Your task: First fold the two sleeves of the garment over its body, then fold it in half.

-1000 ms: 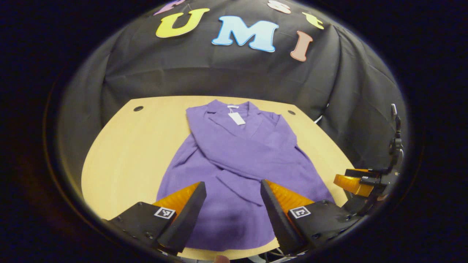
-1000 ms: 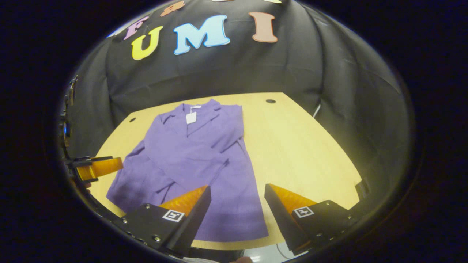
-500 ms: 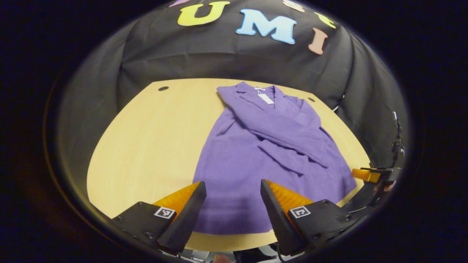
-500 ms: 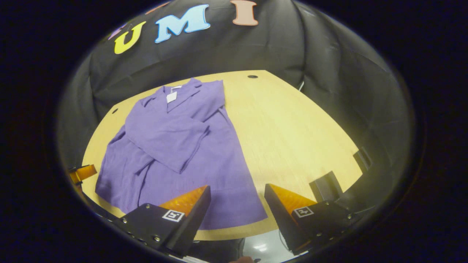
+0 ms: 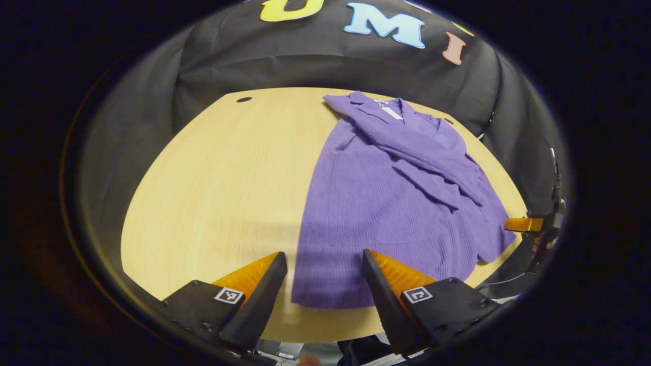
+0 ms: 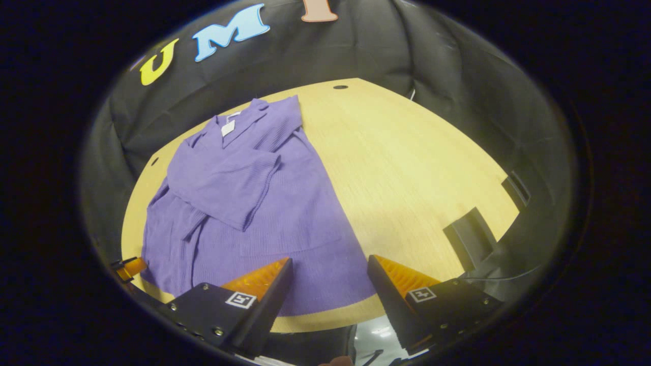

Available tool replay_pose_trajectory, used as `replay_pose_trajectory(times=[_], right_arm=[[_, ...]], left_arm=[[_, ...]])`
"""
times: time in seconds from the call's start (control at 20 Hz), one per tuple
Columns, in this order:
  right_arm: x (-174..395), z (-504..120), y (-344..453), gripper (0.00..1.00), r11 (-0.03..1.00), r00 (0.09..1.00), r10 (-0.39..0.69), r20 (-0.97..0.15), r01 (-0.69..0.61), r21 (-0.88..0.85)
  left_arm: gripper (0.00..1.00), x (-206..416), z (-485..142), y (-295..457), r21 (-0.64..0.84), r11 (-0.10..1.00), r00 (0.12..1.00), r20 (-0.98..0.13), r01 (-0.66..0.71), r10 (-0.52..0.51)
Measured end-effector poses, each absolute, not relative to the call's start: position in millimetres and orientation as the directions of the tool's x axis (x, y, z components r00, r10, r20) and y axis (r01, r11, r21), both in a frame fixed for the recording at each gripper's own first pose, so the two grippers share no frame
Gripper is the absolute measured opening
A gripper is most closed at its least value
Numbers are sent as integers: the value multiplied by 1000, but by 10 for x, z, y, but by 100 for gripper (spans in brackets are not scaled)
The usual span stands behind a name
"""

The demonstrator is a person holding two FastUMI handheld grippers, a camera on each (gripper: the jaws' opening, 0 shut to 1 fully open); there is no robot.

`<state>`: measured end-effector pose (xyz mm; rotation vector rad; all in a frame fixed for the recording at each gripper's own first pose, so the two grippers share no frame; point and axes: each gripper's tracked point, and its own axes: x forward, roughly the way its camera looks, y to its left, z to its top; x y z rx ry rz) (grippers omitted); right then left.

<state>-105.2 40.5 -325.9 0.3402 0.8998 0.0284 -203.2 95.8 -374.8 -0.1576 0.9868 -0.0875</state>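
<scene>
Both tongs stand open and hold nothing: the left gripper (image 5: 324, 277) hangs over the near left hem corner, the right gripper (image 6: 329, 282) over the near right one. Under them a pale wooden table (image 5: 218, 173) carries the purple garment (image 5: 386, 203), spread flat with its collar toward the far edge. Both sleeves (image 6: 229, 185) lie crossed over its body. A small white tag (image 6: 227, 128) sits at the collar.
</scene>
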Motion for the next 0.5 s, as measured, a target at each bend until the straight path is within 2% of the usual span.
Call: replay_pose_trajectory(times=[0.1, 0.2, 0.3, 0.35, 0.4, 0.45, 0.5], right_arm=[[-1067, -3270, 436, 97, 948, 622, 172, -764, 106, 299], [-1103, -3306, 465, 100, 961, 622, 159, -767, 79, 264], [-1140, -3331, 472, 100, 978, 618, 137, -774, 42, 207], [-1152, -3345, 479, 100, 984, 616, 128, -777, 19, 178], [-1138, -3338, 504, 100, 985, 617, 133, -776, 8, 174], [-1142, -3341, 498, 95, 984, 617, 132, -776, 12, 177], [-1152, -3340, 493, 100, 983, 612, 134, -780, 18, 183]], left_arm=[[94, -2041, -3753, 953, -155, 988, 557, -821, 3, -130], [98, -2070, -3777, 870, -125, 992, 554, -824, 32, -122], [94, -2106, -3827, 839, -65, 994, 542, -834, 89, -103], [94, -2096, -3803, 776, -64, 992, 552, -826, 111, -115], [87, -2103, -3788, 750, -67, 991, 549, -827, 113, -118], [85, -2084, -3783, 738, -69, 991, 553, -825, 112, -121], [84, -2080, -3791, 742, -69, 992, 553, -825, 108, -117]])
